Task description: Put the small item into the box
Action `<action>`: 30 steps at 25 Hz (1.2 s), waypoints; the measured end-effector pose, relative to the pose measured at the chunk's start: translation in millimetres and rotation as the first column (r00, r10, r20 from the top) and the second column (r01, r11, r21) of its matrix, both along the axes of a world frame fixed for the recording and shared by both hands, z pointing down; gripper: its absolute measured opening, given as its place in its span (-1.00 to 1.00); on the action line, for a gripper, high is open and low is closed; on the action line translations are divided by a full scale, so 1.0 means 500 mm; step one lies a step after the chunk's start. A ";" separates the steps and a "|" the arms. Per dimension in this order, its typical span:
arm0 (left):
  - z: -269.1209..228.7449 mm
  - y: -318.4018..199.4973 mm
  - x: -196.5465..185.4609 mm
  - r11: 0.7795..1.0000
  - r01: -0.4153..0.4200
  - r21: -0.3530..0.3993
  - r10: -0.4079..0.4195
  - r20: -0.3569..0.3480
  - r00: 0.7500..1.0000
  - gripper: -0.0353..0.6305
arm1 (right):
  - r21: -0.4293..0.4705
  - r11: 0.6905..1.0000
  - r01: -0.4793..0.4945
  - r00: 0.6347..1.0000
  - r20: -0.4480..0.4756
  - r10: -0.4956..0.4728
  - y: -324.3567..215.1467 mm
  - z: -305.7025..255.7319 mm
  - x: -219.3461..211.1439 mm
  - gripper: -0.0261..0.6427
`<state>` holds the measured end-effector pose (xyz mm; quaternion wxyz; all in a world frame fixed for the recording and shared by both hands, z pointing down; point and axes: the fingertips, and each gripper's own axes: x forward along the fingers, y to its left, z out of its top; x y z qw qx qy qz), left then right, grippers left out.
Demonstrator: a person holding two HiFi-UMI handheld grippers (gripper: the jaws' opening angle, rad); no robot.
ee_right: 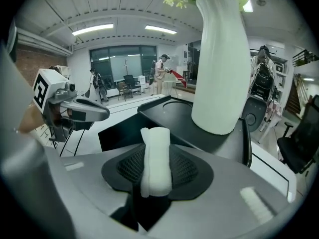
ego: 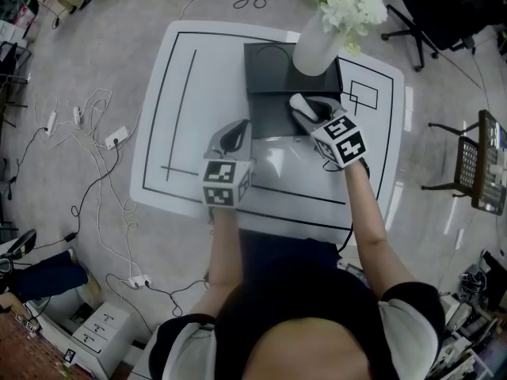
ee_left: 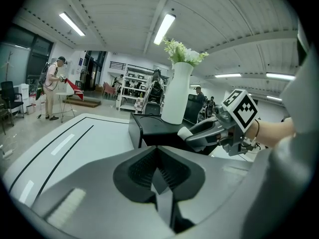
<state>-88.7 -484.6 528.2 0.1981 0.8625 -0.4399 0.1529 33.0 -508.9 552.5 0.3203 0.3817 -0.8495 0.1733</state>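
A small white roll (ee_right: 156, 158) sits pinched upright between the pads of my right gripper (ee_right: 156, 172), which is shut on it. In the head view that gripper (ego: 302, 108) hovers over the near part of the black box (ego: 269, 115) at the table's far middle. The roll's end (ego: 299, 100) shows at its tip, and again in the left gripper view (ee_left: 185, 132). My left gripper (ego: 232, 135) rests lower left of the box, a little apart from it. Its pads (ee_left: 149, 171) meet with nothing between them. The box's dark side (ee_left: 149, 136) lies just ahead of it.
A tall white vase (ego: 317, 44) with white flowers stands on the box's far flat part (ee_right: 174, 114), close behind the right gripper. The white table (ego: 182, 101) bears black lines. Cables and power strips (ego: 116, 137) lie on the floor at left; chairs (ego: 428, 10) stand at right.
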 end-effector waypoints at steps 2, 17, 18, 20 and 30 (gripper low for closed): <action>0.004 -0.003 -0.001 1.000 0.002 -0.003 -0.002 0.002 1.000 -0.87 | -0.008 1.000 0.022 0.999 -0.032 -0.022 -0.004 0.010 -0.004 -0.50; 0.015 -0.015 -0.011 0.999 0.026 -0.023 -0.026 -0.006 1.000 -0.87 | -0.109 0.986 0.127 0.984 -0.111 -0.139 -0.010 0.069 -0.037 -0.50; 0.016 -0.015 -0.011 0.999 0.026 -0.024 -0.026 -0.005 1.000 -0.87 | -0.115 0.985 0.131 0.983 -0.112 -0.144 -0.009 0.071 -0.038 -0.50; 0.018 -0.014 -0.011 0.999 0.024 -0.028 -0.025 -0.004 1.000 -0.87 | -0.130 0.982 0.136 0.981 -0.118 -0.152 -0.005 0.073 -0.038 -0.50; 0.022 -0.016 -0.014 0.999 0.028 -0.030 -0.028 -0.003 1.000 -0.87 | -0.177 0.973 0.146 0.968 -0.176 -0.178 0.002 0.095 -0.041 -0.48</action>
